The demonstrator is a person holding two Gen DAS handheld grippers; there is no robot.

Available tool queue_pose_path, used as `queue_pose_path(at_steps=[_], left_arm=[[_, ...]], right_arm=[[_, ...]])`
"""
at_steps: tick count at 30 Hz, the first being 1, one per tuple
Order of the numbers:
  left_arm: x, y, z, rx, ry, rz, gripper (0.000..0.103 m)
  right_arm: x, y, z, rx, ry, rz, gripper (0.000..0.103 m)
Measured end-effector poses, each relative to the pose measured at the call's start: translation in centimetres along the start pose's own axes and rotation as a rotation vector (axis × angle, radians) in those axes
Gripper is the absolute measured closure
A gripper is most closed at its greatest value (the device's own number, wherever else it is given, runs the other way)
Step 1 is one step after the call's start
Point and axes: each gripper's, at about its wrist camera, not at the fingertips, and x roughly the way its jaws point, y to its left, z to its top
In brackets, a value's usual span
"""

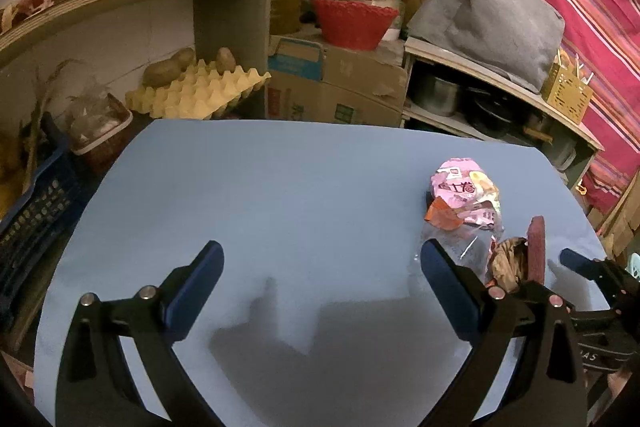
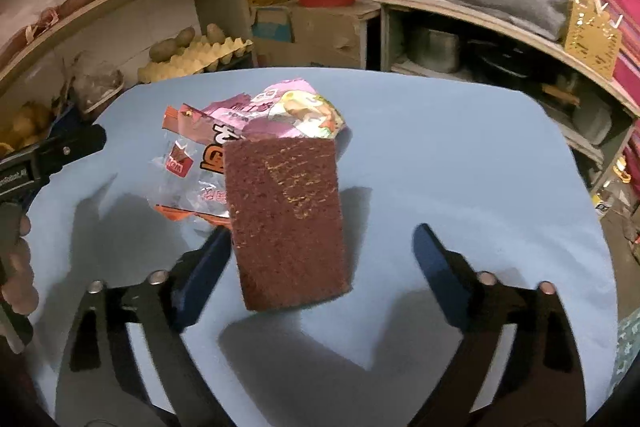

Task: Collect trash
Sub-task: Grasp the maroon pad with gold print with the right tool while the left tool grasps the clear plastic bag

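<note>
Trash pickup underway: right hand-held gripper (image 2: 322, 251) wide around brown scouring pad (image 2: 286, 223), must close; left hand-held gripper (image 1: 322, 267) wide, empty; wrappers (image 2: 240, 147) remain on tabletop (image 2: 460, 155).

On my counter (image 1: 280, 195) the snack wrappers (image 1: 466, 195) lie to the right, the scouring pad (image 2: 286, 223) just in front of them, between my right hand-held gripper's (image 2: 322, 259) fingers. Behind the counter, an egg tray (image 1: 196, 91) sits left, a cardboard box (image 1: 336, 95) centre, shelves with pots (image 1: 496, 103) right.
</note>
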Motion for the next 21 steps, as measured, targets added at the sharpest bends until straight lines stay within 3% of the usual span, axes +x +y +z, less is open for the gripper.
queue_pose_path(at_steps=[4, 7, 12, 21], left_arm=[[0.4, -0.7, 0.4, 0.007, 0.001, -0.015, 0.006], [0.7, -1.3, 0.6, 0.015, 0.003, -0.022, 0.006], [0.9, -2.7, 0.3, 0.045, 0.011, -0.035, 0.006], [1.6, -6.6, -0.4, 0.092, 0.039, -0.094, 0.006]], right_arm=[[0.6, -0.2, 0.3, 0.011, 0.018, 0.050, 0.031], [0.7, -0.4, 0.6, 0.023, 0.015, 0.090, 0.047], [0.2, -1.0, 0.7, 0.045, 0.008, 0.107, 0.047], [-1.9, -4.2, 0.2, 0.114, -0.017, 0.041, 0.047]])
